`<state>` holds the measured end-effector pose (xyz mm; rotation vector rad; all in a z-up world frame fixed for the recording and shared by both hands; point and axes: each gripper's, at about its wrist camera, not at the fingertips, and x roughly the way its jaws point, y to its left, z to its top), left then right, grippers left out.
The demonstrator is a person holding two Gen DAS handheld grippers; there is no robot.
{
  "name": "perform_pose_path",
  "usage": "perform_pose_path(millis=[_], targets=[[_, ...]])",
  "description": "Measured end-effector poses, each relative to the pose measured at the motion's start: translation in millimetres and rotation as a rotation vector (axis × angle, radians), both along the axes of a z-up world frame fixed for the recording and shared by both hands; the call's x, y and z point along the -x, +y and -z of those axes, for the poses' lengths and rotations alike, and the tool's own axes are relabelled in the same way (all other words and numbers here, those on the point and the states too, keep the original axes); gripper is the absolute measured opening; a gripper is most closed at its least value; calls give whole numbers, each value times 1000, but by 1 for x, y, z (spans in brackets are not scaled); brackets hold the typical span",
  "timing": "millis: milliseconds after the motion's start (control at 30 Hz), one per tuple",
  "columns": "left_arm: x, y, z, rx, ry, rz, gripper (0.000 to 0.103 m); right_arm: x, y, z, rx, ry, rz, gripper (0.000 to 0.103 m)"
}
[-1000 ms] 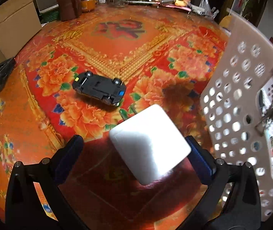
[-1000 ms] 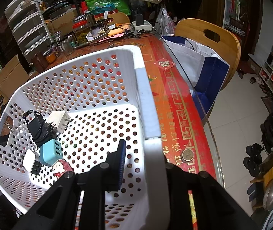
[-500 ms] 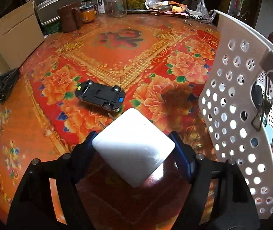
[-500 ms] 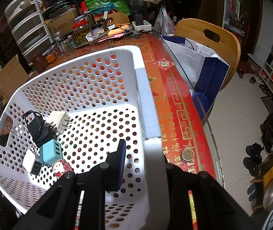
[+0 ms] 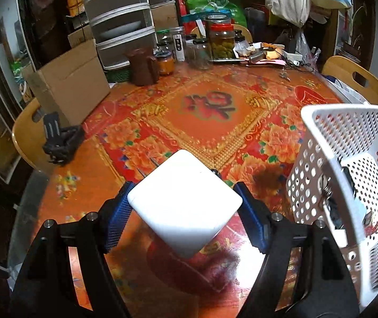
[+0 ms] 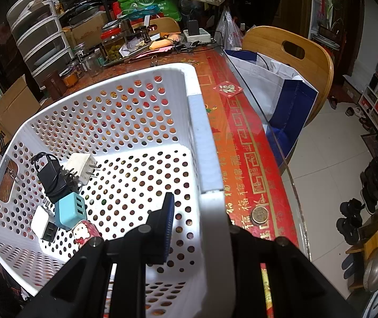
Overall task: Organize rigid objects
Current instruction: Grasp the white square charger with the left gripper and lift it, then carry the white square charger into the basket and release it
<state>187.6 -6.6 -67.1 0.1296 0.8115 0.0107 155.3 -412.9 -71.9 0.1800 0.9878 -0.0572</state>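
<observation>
Seen from the left wrist, the left gripper (image 5: 185, 206) has its 2 blue-padded fingers (image 5: 116, 221) closed on a white charger block (image 5: 185, 204), held clear above the red flowered counter (image 5: 204, 114), its 2 metal prongs pointing toward 11 o'clock. A white perforated basket (image 5: 348, 159) stands at 3 o'clock, just beside the block. Seen from the right wrist, the right gripper (image 6: 196, 228) clamps the basket's near rim, fingers closed on it. Inside, at 9 o'clock, lie a black adapter (image 6: 51, 177), a white plug (image 6: 81, 167), a teal USB charger (image 6: 70, 209) and a small cartoon-printed item (image 6: 84, 234). The step in hand looks like carrying the block to the basket; next, it likely needs moving over the rim, then release.
</observation>
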Motion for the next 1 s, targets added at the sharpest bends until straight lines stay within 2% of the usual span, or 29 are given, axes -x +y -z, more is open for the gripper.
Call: perform_pose_path(millis=[200, 500, 800, 1000], targets=[[6, -15, -28, -29, -34, 14, 73, 0, 0, -1, 1, -1, -3, 21], [34, -66, -66, -66, -107, 90, 73, -1, 2, -2, 0, -6, -7, 21], [56, -131, -68, -112, -81, 240, 73, -1, 2, -2, -1, -6, -7, 21], [61, -164, -56, -171, -42, 268, 73, -1, 2, -1, -2, -9, -8, 21]])
